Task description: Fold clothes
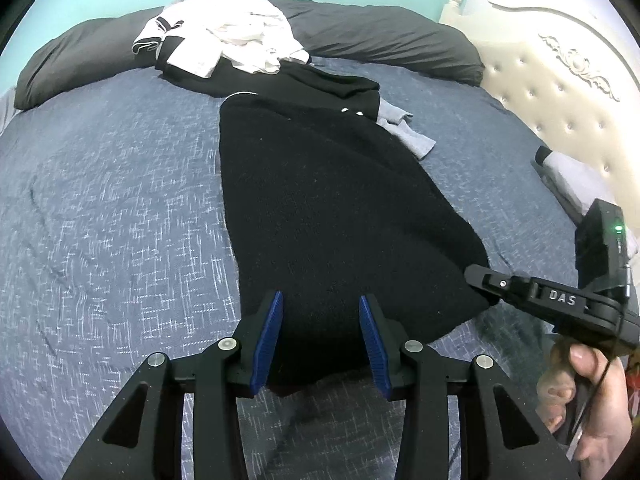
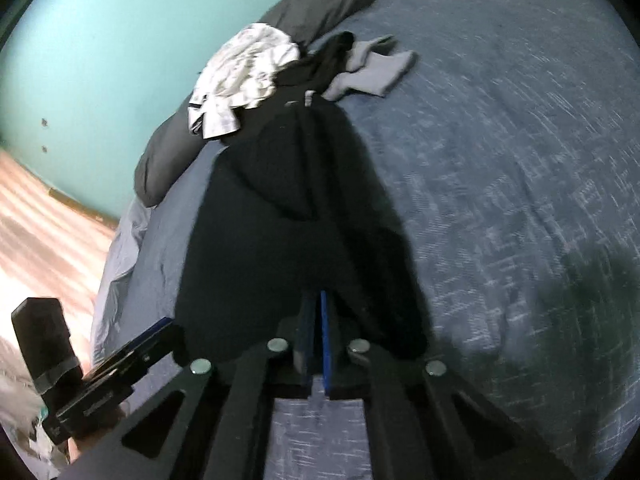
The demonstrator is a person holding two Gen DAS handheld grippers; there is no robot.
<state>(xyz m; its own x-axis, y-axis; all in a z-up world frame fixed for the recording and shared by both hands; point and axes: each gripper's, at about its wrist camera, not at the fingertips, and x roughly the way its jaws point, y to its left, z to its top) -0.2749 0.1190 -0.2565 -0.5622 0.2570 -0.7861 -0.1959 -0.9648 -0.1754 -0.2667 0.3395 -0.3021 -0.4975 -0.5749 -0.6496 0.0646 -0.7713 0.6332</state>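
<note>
Black garment (image 1: 320, 208) lies stretched lengthwise down the middle of the frame on the blue bedspread (image 1: 100, 200), its near hem at the bottom. Left gripper (image 1: 320, 336) straddles that hem at lower centre, jaws apart. At the lower right edge the right gripper (image 2: 316, 328) is pinched together on the hem's corner. Lifted by one corner only, the limp cloth would likely sag and skew. A heap of white clothes (image 1: 224, 32) waits at the top.
</note>
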